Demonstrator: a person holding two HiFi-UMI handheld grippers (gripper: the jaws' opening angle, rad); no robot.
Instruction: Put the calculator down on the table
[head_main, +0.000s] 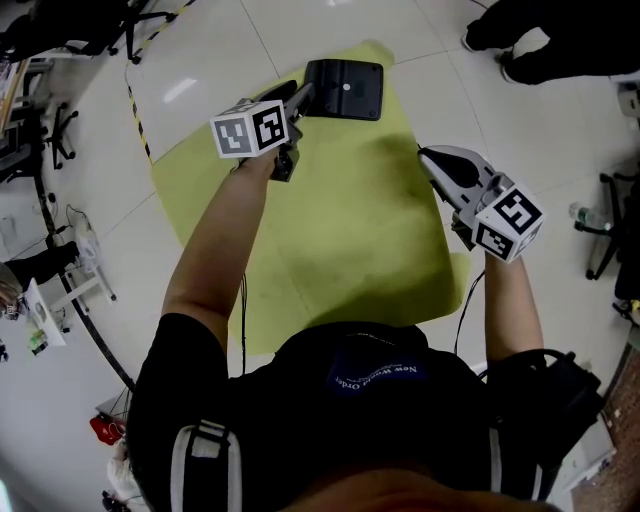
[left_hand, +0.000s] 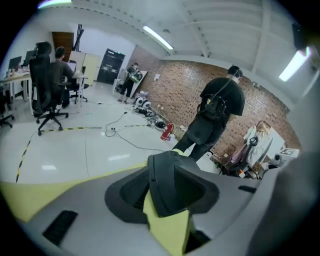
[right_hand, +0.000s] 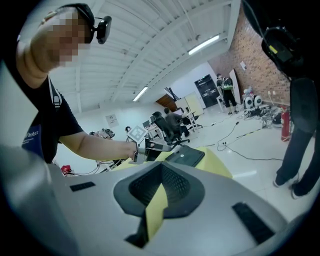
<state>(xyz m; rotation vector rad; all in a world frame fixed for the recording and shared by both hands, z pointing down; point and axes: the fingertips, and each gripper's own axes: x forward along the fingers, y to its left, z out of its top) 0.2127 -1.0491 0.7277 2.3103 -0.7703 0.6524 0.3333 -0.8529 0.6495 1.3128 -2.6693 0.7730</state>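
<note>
At the left, the left tool (head_main: 300, 101) reaches toward the far edge of the worktop (head_main: 330, 235). Its jaws stand wide apart, and the left edge of the calculator (head_main: 345, 90) lies between them. The pads do not seem to press on it, though I cannot tell whether one of them brushes it. The calculator appears to lie flat on the worktop at the middle of the far edge, close to where the cloth (head_main: 200, 165) ends. I judge the set-down itself as made and the release as the step in hand. The next move calls for drawing the left tool straight back along its own line, with the jaws kept wide so that no pad catches the edge and drags the calculator or nudges it over the far edge. The calculator is a thin, dark, matt slab with rounded corners and a small pale dot at its middle; no keys show. The cloth is soft, yellow-green and faintly creased, over a pale glossy floor (head_main: 200, 60). At the right edge, the right tool (head_main: 434, 160) hovers well apart from the calculator. Its jaws meet at the tips, and it grips nothing.
</note>
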